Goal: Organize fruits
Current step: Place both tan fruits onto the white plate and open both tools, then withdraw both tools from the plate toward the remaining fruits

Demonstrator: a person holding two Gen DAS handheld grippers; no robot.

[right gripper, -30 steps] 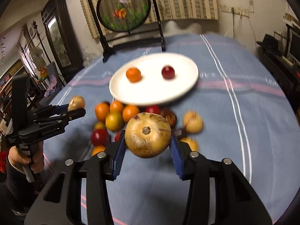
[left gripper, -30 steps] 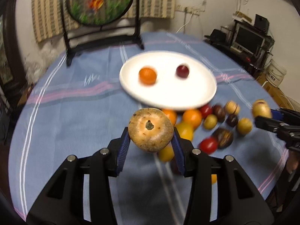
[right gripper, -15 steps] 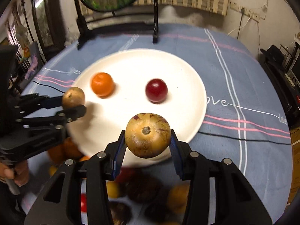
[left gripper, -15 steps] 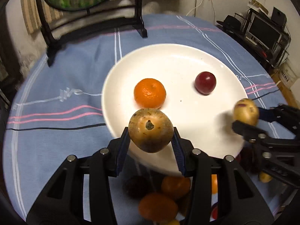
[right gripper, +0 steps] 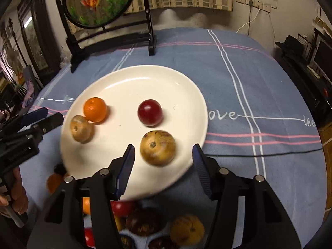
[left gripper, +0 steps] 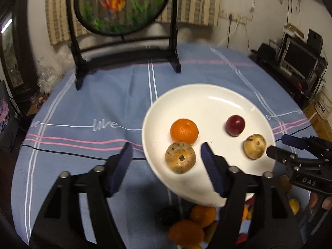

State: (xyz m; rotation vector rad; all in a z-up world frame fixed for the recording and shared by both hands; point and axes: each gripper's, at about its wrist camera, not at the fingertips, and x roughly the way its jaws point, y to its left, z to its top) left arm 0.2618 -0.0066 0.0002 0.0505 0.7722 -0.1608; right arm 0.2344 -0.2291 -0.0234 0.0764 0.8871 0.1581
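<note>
A white plate (left gripper: 217,101) (right gripper: 157,78) lies on the blue cloth. On it sit an orange mandarin (left gripper: 184,131) (right gripper: 95,109), a dark red plum (left gripper: 235,125) (right gripper: 150,112) and two brownish speckled fruits. My left gripper (left gripper: 166,158) has its jaws opening; the left speckled fruit (left gripper: 180,160) (right gripper: 81,128) lies loose on the plate between the pads. My right gripper (right gripper: 164,158) (left gripper: 276,145) is opening too, and the right speckled fruit (right gripper: 157,147) (left gripper: 254,146) rests free on the plate between its pads.
A heap of several loose fruits (left gripper: 193,224) (right gripper: 145,222), orange, red, yellow and dark, lies on the cloth in front of the plate. A round fish picture in a black stand (left gripper: 124,6) (right gripper: 99,2) stands at the far table edge. A black cable (right gripper: 269,154) crosses the cloth.
Both grippers carried their speckled fruits from over the heap to the plate, then their jaws spread. Both fruits now lie on the plate, let go.
</note>
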